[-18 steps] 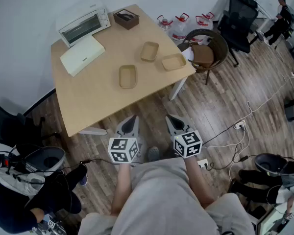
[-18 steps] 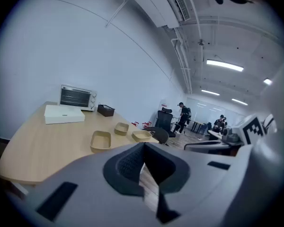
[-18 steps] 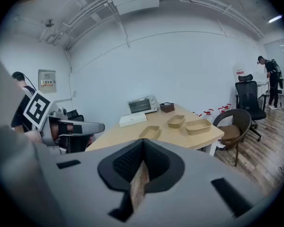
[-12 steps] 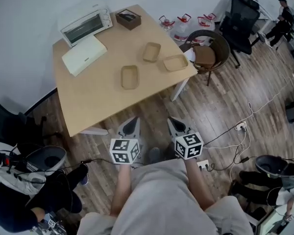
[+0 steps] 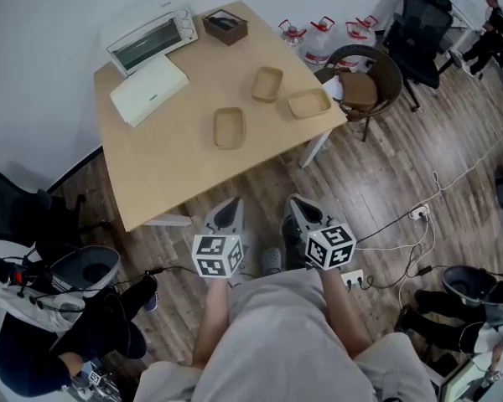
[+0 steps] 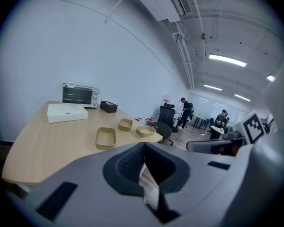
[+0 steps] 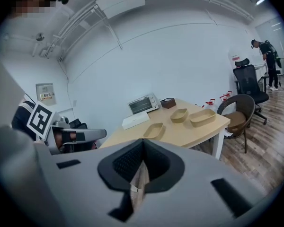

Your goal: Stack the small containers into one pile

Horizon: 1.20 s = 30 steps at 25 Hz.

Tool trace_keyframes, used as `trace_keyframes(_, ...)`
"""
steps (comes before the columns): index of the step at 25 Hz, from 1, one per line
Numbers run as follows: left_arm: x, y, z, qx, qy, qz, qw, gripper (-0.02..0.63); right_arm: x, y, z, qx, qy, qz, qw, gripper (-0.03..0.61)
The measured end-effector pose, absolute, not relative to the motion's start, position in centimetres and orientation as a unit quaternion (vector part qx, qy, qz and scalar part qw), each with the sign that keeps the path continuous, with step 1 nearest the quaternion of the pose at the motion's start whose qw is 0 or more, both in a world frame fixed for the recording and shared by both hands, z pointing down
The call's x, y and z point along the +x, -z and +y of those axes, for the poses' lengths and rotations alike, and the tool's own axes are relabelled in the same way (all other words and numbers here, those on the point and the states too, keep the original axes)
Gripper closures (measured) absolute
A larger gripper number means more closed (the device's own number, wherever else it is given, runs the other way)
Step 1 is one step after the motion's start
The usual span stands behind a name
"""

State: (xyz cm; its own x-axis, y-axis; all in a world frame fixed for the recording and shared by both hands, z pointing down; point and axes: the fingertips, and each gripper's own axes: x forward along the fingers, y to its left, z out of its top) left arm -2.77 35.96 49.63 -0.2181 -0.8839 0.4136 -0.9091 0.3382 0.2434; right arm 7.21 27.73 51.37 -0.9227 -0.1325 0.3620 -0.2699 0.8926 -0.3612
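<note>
**Head view.** My left hand-held gripper (image 5: 228, 213) and right hand-held gripper (image 5: 299, 210) hung side by side above the floor (image 5: 377, 182), short of the table (image 5: 172, 162). Each had its jaws pressed together on nothing. Three tan containers lay apart and unstacked on the table: the nearest container (image 5: 230, 128), a second container (image 5: 267, 84) at its 1 o'clock, and a third container (image 5: 308, 103) at its 2 o'clock.

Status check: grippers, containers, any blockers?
Left gripper shut, empty; right gripper shut, empty; both short of the table. Three containers apart on it, none stacked. Nothing between grippers and containers.
</note>
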Motion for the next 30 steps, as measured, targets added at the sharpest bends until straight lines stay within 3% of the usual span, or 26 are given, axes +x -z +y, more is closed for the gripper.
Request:
trace_keyframes(15, -7.2, -50.8, 30.9, 0.556, -0.032, -0.791, 0.253, 0.609, 2.1, -52.0, 22.9, 0.05, -0.22, -0.961, 0.161, 0.574)
trace_keyframes(21, -10.5, -50.7, 26.5, 0.542, -0.043, -0.799, 0.256, 0.609, -1.1, -50.0, 19.3, -0.013, -0.257, -0.958, 0.13, 0.573)
trace_keyframes(30, -13.9, -52.7, 20.2, 0.513, -0.069, -0.81, 0.276, 0.607, -3.9, -50.9, 11.9, -0.025, -0.219, -0.96, 0.175, 0.572)
